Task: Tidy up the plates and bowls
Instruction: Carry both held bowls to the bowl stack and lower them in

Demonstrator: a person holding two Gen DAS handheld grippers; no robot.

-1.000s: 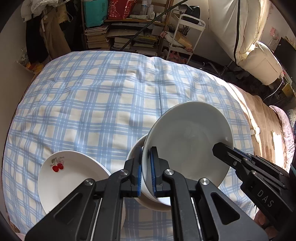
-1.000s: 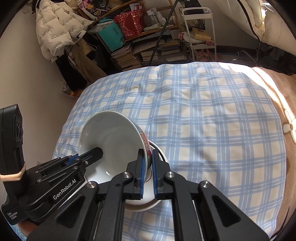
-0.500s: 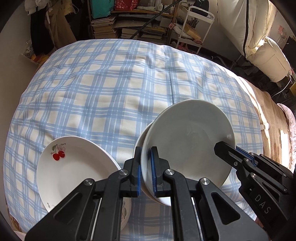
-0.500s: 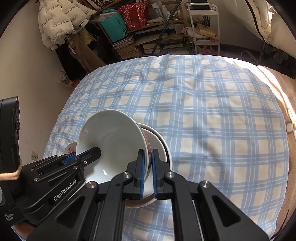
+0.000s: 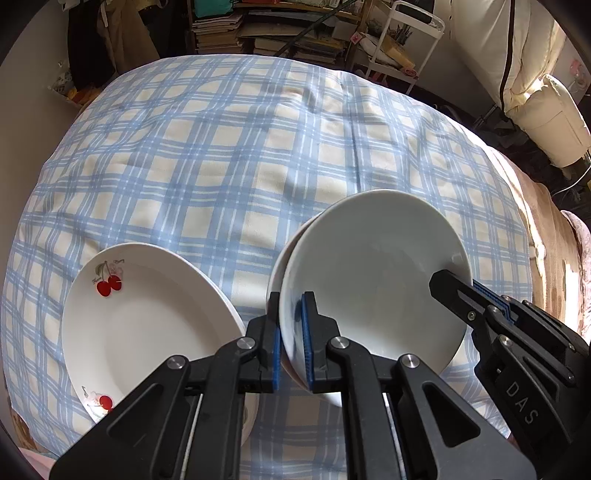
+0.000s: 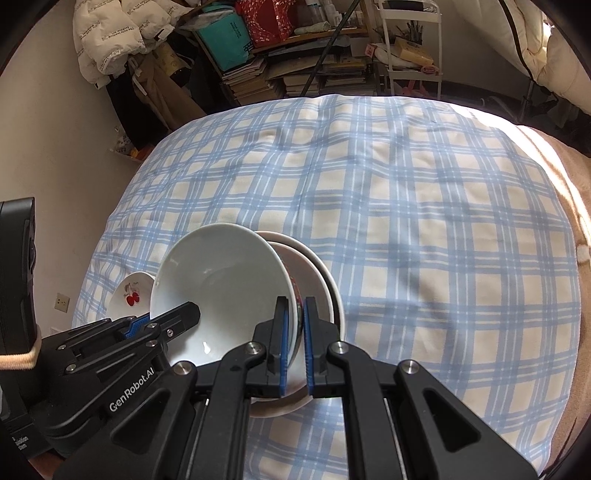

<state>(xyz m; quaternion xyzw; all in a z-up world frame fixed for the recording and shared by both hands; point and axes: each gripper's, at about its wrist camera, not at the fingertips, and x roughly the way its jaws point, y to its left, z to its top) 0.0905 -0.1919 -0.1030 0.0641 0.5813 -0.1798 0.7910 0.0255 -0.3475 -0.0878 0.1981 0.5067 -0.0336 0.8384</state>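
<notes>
Bowl (image 5: 373, 280) lowered, tongs marked "DAS", "GenRobot.AI"

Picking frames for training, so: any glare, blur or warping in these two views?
Left wrist: sharp, fisheye bends the checked blanket, sun glare on the white cushion. Right wrist: sharp, dark corners, sunlit strip washes out the blanket's far right edge; bowl evenly lit.

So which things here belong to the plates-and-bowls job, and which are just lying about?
Job: white bowl clamped by left gripper and right gripper; stacked bowls under it; cherry plate.

Lying about: checked blanket, book stacks, white jacket, white rack.
</notes>
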